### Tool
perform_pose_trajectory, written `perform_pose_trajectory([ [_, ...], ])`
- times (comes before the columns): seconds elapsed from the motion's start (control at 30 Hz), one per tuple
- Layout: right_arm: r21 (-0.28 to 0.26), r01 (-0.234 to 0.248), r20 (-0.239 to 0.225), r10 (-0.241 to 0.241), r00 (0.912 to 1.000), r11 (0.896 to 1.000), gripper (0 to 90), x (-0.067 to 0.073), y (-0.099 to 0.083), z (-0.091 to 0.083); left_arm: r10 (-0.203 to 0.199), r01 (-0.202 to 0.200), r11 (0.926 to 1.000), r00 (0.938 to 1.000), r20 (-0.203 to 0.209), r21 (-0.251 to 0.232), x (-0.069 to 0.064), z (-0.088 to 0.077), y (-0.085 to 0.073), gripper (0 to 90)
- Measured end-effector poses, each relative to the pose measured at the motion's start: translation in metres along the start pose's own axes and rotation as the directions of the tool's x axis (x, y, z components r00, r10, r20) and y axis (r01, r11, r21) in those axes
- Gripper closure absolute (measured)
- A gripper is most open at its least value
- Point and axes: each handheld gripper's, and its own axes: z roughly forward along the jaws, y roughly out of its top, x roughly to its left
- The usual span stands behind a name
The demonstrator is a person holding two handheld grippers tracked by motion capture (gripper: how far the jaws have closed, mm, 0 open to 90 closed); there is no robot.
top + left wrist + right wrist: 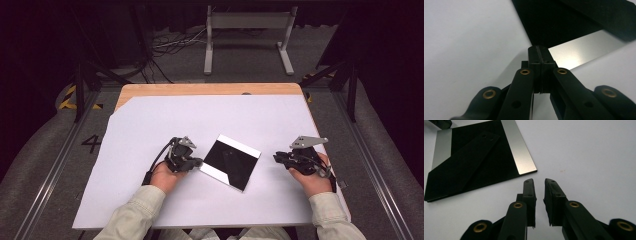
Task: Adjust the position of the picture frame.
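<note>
Black photo frame (230, 161) face-down, white sheet (150, 125)

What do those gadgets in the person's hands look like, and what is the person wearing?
Each hand holds a black tool: the left tool and the right tool. Both have two flat black jaws with brass-coloured rivets, a grey three-cornered plate on top and a black cable. The sleeves are pale beige.

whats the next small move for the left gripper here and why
Probably nudge the left gripper forward to push the frame's edge: its jaws are shut with their tips at the silver strip of the black picture frame, which lies face down, while the right gripper waits apart, slightly open.
</note>
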Motion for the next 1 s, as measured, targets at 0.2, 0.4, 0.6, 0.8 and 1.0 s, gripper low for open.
perform_pose_trajectory([
  [0.2,-0.017,-0.009,0.001,0.009,1.0000,1.000,78.3,-0.003,0.002,-0.006,0.063,-0.068,0.9961,0.9942,0.087,0.056,-0.020,0.003,0.003,90.0],
  [0.4,0.000,-0.027,-0.021,0.027,0.9994,1.000,78.1,-0.005,0.002,-0.009,0.105,-0.116,0.9907,0.9845,0.140,0.071,-0.036,0.009,0.007,90.0],
  [0.6,0.050,-0.063,-0.019,0.064,0.9978,0.997,81.4,-0.006,0.001,-0.005,0.116,-0.127,0.9900,0.9791,0.167,0.060,-0.047,0.015,0.008,90.0],
  [0.8,0.059,-0.084,0.003,0.084,0.9964,0.995,84.4,-0.007,0.000,-0.001,0.123,-0.130,0.9911,0.9766,0.176,0.028,-0.061,0.023,0.010,90.0],
  [1.0,0.094,-0.077,0.061,0.072,0.9955,0.993,89.6,-0.005,-0.003,0.015,0.134,-0.137,0.9905,0.9763,0.170,0.009,-0.062,0.022,0.011,90.0],
])
